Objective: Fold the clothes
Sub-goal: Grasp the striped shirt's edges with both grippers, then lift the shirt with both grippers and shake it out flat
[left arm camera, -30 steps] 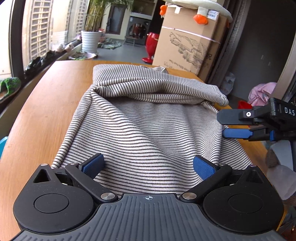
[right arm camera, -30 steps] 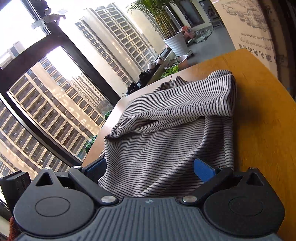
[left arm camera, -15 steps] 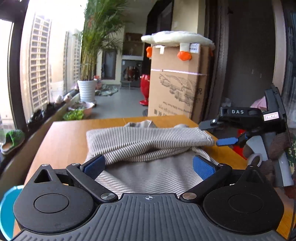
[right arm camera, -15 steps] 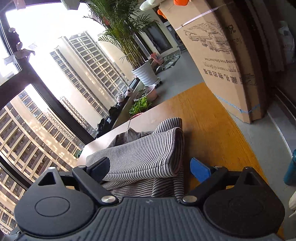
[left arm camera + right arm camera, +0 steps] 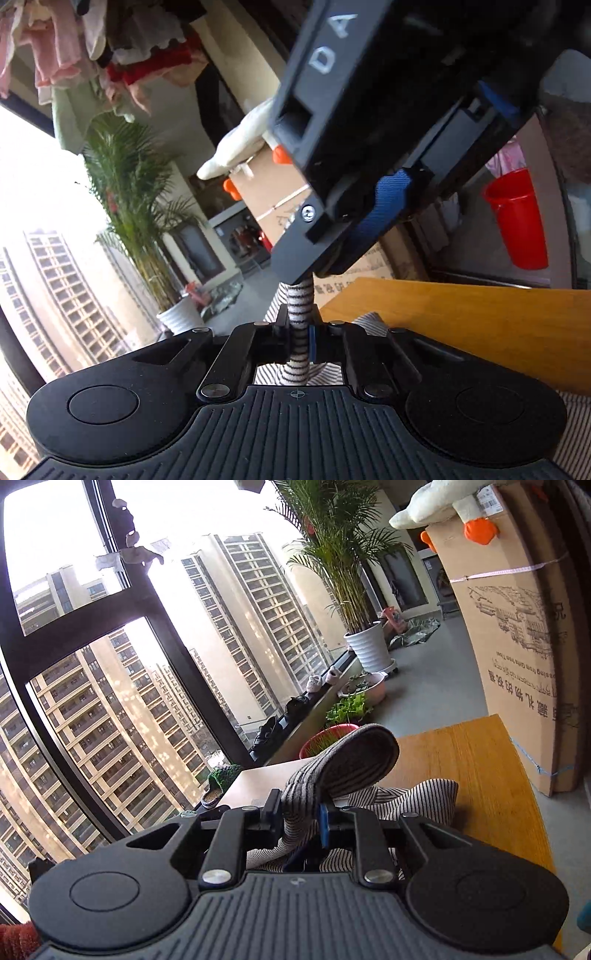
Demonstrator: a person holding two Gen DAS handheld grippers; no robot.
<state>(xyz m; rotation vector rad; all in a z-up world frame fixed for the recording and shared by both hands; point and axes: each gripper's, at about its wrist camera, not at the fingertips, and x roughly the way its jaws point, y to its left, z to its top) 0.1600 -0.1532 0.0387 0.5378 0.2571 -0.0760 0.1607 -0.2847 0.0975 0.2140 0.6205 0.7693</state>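
Left gripper (image 5: 299,341) clamped striped shirt (image 5: 299,325); right gripper (image 5: 301,818) jaws closing on bunched hem. Fold lift started; next needed even carry over table (image 5: 480,760).

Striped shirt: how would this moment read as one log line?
left gripper: shut on shirt | right gripper: jaws closing on shirt fold | table: shirt partly lifted

Lighting: strong daylight through window (image 5: 110,635), sky blown out. Fisheye bending at edges. Near right gripper (image 5: 369,206) blurred.
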